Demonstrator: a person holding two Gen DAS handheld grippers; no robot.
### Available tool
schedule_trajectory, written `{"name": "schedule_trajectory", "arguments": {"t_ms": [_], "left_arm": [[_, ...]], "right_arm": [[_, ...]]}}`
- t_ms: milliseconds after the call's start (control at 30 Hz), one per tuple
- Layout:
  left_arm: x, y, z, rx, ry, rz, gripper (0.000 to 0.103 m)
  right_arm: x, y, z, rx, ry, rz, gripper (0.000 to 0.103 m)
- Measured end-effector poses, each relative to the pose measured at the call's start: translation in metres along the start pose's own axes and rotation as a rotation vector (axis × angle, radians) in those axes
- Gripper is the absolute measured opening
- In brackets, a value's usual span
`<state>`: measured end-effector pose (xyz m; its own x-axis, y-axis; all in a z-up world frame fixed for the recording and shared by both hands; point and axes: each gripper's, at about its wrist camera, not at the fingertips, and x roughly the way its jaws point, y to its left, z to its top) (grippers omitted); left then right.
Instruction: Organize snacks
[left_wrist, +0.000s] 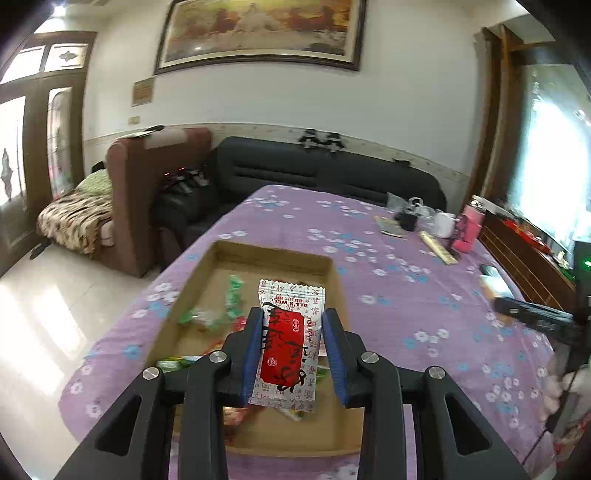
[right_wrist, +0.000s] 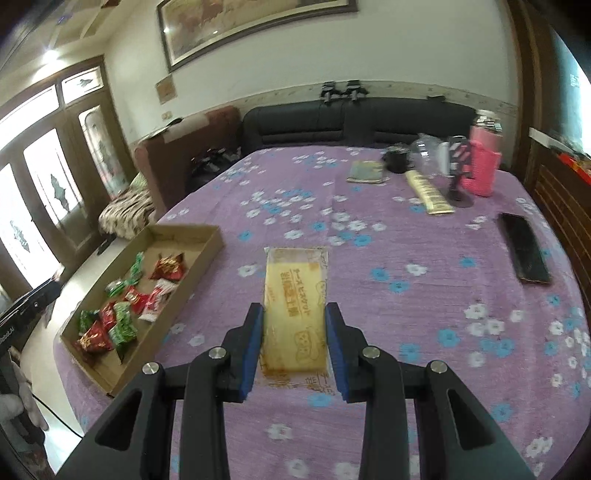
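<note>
Between your left gripper (left_wrist: 291, 354) jaws: red-and-white snack packet (left_wrist: 286, 347), pads clamped on its long edges, packet poking out past fingertips. Beneath and beyond left jaws: cardboard tray (left_wrist: 258, 254) on purple floral cloth (left_wrist: 388, 295), green and red snacks (left_wrist: 232, 295) lying inside. Between your right gripper (right_wrist: 293, 347) jaws: yellow biscuit packet (right_wrist: 295, 306), pads clamped on both sides, held over cloth. Left of right jaws, well apart: same tray with loose snacks. Far right of right jaws: black phone (right_wrist: 524, 253) flat on cloth.
</note>
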<state>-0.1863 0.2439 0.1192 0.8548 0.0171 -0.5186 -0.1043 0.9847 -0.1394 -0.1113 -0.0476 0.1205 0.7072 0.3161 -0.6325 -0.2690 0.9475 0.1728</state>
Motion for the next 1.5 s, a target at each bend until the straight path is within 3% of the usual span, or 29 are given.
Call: {"name": "schedule_trajectory", "arguments": {"t_ms": [133, 267, 600, 900, 933, 1000, 1067, 1267, 1500], "left_arm": [[0.006, 0.022, -0.005, -0.044, 0.017, 0.039, 0.035], [0.018, 0.038, -0.011, -0.082, 0.047, 0.049, 0.035], [0.051, 0.061, 0.009, -0.074, 0.085, 0.022, 0.035], [0.092, 0.087, 0.032, -0.132, 0.128, -0.003, 0.035], [0.092, 0.09, 0.032, -0.144, 0.126, -0.006, 0.036], [0.091, 0.096, 0.03, -0.169, 0.118, -0.019, 0.055], [0.087, 0.1, 0.027, -0.185, 0.108, -0.02, 0.065], [0.078, 0.111, 0.017, -0.22, 0.09, -0.015, 0.073], [0.069, 0.104, 0.012, -0.205, 0.064, 0.026, 0.079]], "right_arm": [[-0.006, -0.019, 0.006, 0.036, 0.005, -0.018, 0.033], [0.005, -0.005, 0.013, 0.02, 0.027, 0.015, 0.033], [0.075, 0.124, 0.032, -0.174, 0.126, 0.188, 0.033], [0.148, 0.214, 0.038, -0.243, 0.249, 0.262, 0.033], [0.155, 0.22, 0.038, -0.249, 0.256, 0.258, 0.033], [0.168, 0.23, 0.039, -0.256, 0.272, 0.255, 0.033], [0.182, 0.238, 0.039, -0.256, 0.291, 0.257, 0.033], [0.205, 0.248, 0.035, -0.219, 0.335, 0.276, 0.034], [0.198, 0.249, 0.035, -0.202, 0.31, 0.286, 0.038]]}}
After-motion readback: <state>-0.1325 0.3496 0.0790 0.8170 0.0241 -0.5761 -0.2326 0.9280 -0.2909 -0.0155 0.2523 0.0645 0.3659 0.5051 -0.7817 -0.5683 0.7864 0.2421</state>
